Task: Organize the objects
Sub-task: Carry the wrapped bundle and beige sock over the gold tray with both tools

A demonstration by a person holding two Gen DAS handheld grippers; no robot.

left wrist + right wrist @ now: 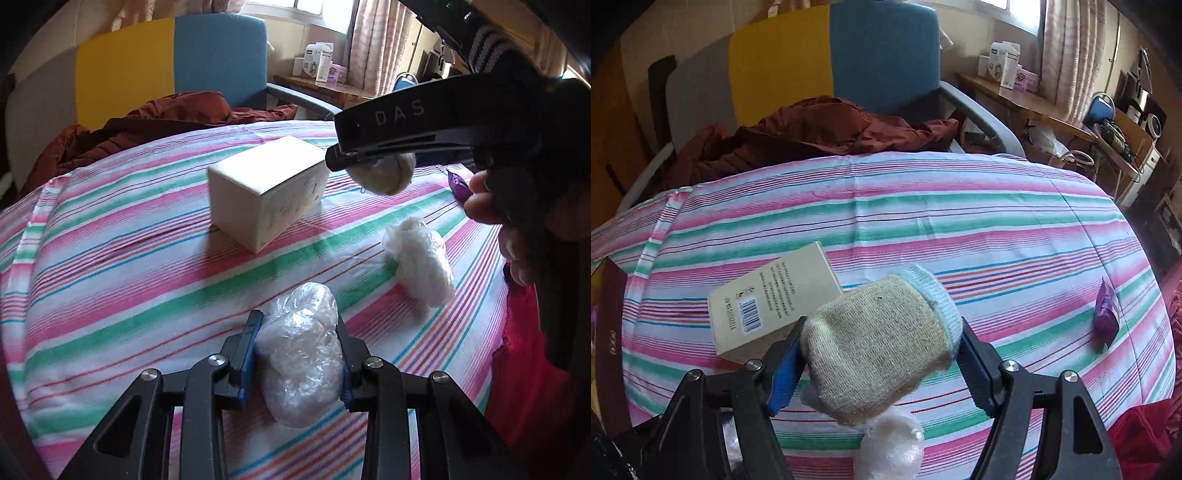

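Note:
My left gripper [297,345] is shut on a clear plastic-wrapped bundle [301,354] just above the striped cloth [110,258]. My right gripper [882,350] is shut on a rolled beige sock with a pale blue cuff [879,339] and holds it above the cloth [960,221]; in the left wrist view it hangs at the upper right with the sock [384,173]. A cream box [269,192] stands mid-table and shows left of the sock [772,295]. A second wrapped bundle [419,258] lies to the right and shows under the sock [890,443].
A purple packet [1106,314] lies at the right of the cloth, also seen in the left wrist view [460,182]. A brown jacket [812,129] lies behind the table on a blue and yellow chair [879,55]. Red fabric [524,369] lies at the right edge.

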